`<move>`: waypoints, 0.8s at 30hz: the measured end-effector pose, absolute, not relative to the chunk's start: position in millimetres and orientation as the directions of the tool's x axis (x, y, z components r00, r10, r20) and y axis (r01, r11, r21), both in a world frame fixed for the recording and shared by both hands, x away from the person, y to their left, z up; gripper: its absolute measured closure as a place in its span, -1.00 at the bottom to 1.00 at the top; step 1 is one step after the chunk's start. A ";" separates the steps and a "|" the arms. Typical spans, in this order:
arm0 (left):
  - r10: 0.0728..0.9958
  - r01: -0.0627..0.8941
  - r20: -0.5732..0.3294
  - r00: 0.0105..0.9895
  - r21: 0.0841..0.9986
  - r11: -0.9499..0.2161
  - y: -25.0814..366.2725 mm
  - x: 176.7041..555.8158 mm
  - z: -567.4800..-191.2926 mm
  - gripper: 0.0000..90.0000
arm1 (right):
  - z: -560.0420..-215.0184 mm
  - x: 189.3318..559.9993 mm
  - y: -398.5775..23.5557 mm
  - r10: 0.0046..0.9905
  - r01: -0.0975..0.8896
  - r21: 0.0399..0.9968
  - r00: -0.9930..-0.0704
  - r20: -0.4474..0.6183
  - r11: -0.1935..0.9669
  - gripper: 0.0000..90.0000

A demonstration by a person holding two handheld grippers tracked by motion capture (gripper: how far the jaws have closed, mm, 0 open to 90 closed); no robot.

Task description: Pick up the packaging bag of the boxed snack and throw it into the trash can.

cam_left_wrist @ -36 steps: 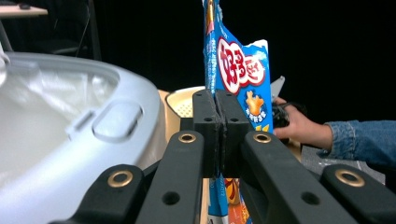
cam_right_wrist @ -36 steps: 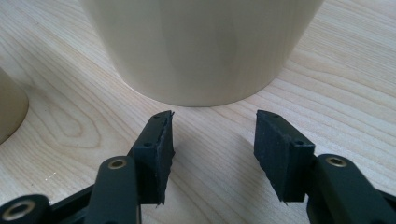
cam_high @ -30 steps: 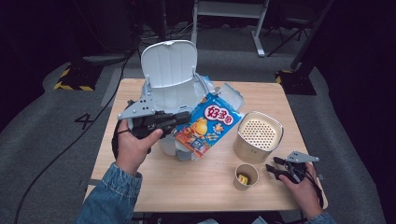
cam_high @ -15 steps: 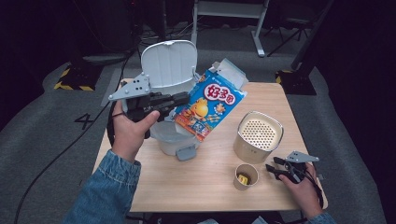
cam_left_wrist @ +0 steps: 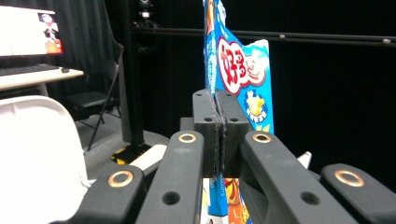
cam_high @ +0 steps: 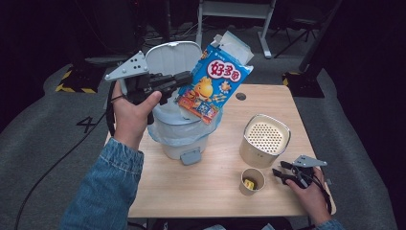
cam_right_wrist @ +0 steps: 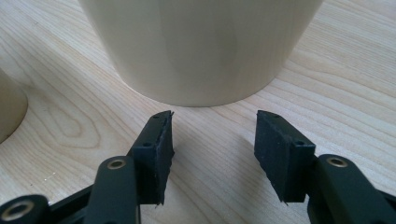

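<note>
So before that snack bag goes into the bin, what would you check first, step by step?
1. Grip: the left claw is shut on the edge of the blue printed snack bag: ok.
2. Lid: the white plastic pedal bin has its lid up: ok.
3. Liner: a pale bag lines the bin's mouth: ok.
4. Position: in the high view the bag hangs over the bin's opening, tilted; whether it is centred: cannot tell.
5. Right claw: open, nothing between its jaws, low over the light wooden table by the cream perforated metal container, away from the bin: ok.
6. Room inside the bin: cannot tell.
</note>
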State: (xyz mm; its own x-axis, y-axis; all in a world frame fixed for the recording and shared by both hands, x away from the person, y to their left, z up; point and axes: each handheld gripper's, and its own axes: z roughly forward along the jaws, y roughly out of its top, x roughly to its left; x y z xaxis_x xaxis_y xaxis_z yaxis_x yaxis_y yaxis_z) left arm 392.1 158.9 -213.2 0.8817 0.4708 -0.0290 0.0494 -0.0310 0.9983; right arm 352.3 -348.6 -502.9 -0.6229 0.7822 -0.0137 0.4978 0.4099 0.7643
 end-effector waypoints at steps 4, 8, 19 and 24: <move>0.493 0.041 -0.036 0.869 0.999 0.001 161.4 399.2 -207.8 0.96 | -503.0 352.4 -348.6 0.782 0.498 0.764 -0.623 -0.013 0.409 0.05; 0.515 0.031 -0.034 0.856 0.999 0.015 163.2 402.6 -205.8 0.96 | -503.0 352.4 -348.6 0.782 0.498 0.764 -0.623 -0.013 0.409 0.05; 0.604 0.025 -0.060 0.795 0.997 0.067 170.5 418.9 -207.7 0.96 | -503.0 352.3 -348.6 0.782 0.498 0.764 -0.623 -0.013 0.410 0.05; 0.651 0.022 -0.051 0.757 0.998 0.053 172.3 426.8 -211.4 0.96 | -503.0 352.4 -348.6 0.782 0.498 0.764 -0.623 -0.013 0.410 0.05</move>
State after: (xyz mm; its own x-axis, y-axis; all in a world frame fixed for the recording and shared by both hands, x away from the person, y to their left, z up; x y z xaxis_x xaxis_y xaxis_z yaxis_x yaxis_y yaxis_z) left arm 426.8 172.3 -211.4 0.7572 0.6512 -0.0512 0.0220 0.0529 0.9984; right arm 352.4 -348.6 -503.0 -0.6230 0.7821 -0.0131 0.4980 0.4095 0.7644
